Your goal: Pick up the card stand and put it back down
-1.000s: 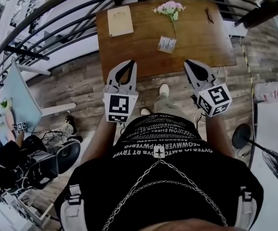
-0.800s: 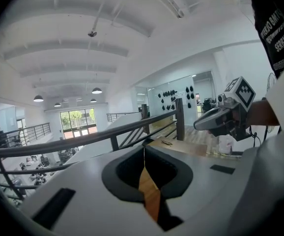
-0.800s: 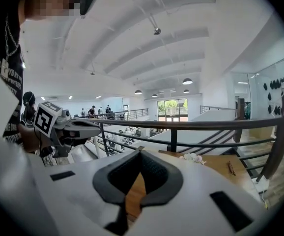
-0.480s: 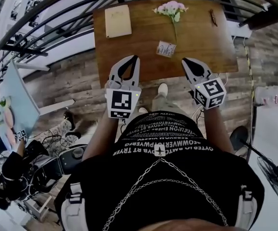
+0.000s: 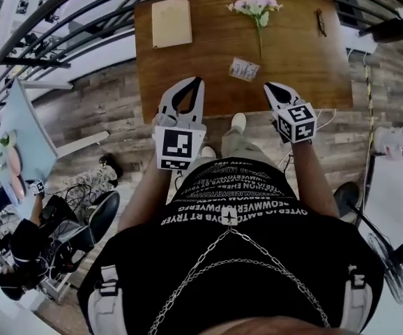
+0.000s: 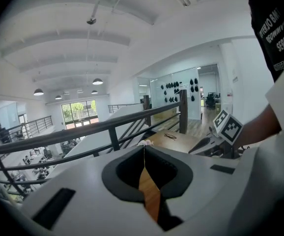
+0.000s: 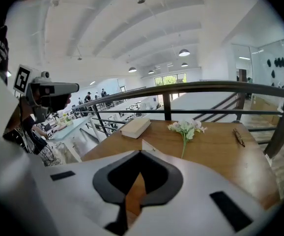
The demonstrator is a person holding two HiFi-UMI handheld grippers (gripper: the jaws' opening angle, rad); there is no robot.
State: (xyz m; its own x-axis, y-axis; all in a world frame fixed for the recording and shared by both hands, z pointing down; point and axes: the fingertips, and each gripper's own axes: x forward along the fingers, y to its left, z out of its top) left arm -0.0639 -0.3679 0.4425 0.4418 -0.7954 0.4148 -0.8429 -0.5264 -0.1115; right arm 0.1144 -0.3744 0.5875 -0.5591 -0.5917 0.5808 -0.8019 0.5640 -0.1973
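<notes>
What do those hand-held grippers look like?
The left hand-held gripper and right hand-held gripper are light grey, with pointed jaws lined in black. Each carries a white cube with black square markers. The person wears a black shirt with white print.

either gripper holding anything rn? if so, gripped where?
Nothing is held. The left gripper and right gripper both have their jaws shut with nothing between them. The card stand sits untouched on the table.

The person wore a black T-shirt (image 5: 257, 285) with white lettering, a silver chain (image 5: 208, 253), grey straps (image 5: 104, 292) and beige trousers (image 5: 238, 149). The left hand-held gripper (image 5: 199, 80) and right hand-held gripper (image 5: 268, 86) were white, with black-and-white cubes (image 5: 176, 149).
</notes>
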